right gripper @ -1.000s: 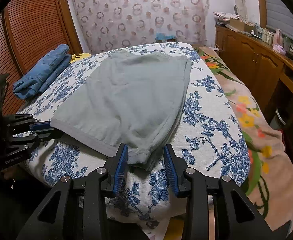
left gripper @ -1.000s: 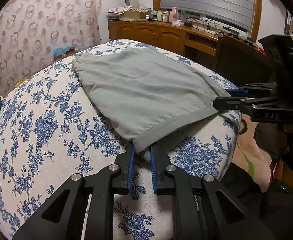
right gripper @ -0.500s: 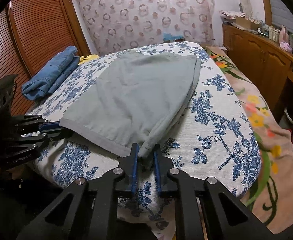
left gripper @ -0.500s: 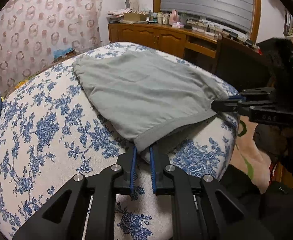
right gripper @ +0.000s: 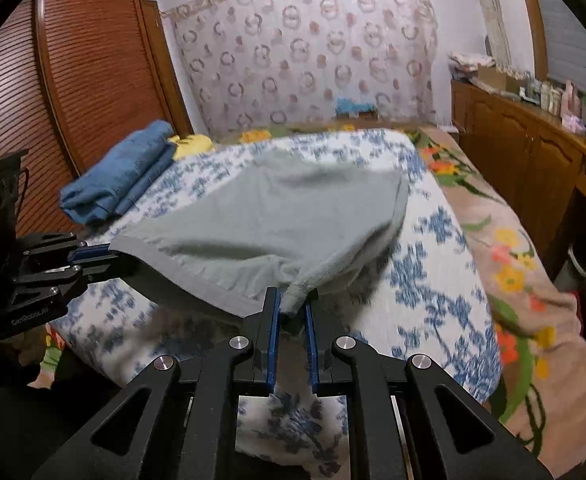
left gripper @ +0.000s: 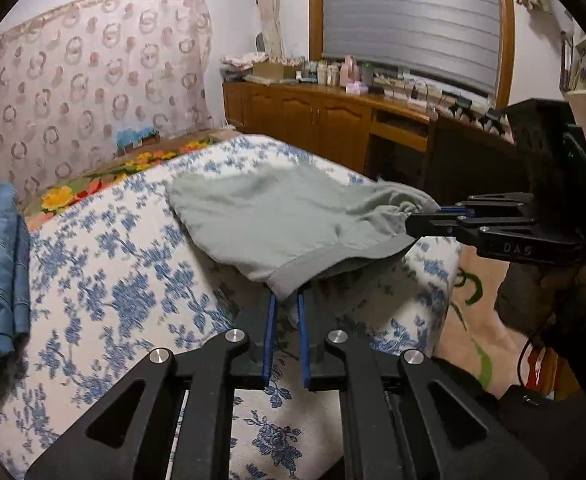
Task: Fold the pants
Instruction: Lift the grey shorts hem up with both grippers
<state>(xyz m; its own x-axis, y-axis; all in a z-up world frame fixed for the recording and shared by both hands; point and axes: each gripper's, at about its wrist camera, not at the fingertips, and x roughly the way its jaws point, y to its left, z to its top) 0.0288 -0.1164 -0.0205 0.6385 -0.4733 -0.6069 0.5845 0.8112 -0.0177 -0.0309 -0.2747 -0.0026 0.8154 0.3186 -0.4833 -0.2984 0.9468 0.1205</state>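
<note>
Both grippers have lifted the near edge of the grey, soft-cotton pants (left gripper: pixel 277 216) off the bed since a second ago, when the garment lay flat; the right gripper's jaws have just been closing, and the fabric that sat loosely between them then is now pinched.

From the left wrist view, the left gripper (left gripper: pixel 286 304) – black, with blue pads – is clamped on one corner of the pants' banded hem. The right gripper (left gripper: pixel 439 214) enters from the right side of that view, clenched on the opposite corner, with bunched cloth at its tips. Between the two, the hem hangs in a shallow sag, raised clear of the bedspread and casting a shadow below.

From the right wrist view, the right gripper (right gripper: pixel 293 306) holds a gathered fold of the grey cloth, a small tail of it dropping between the pads. The left gripper (right gripper: pixel 105 254) reaches in from the left, gripping the far hem corner.

The far part of the pants rests on the white bedspread with a blue floral print (right gripper: pixel 433 272). A folded stack of blue denim clothing (right gripper: pixel 121 176) lies near the bed's far left corner, well apart from the pants. A wooden sideboard (left gripper: pixel 317 120) cluttered with small bottles stands beyond the bed – under a window with a grey blind.
</note>
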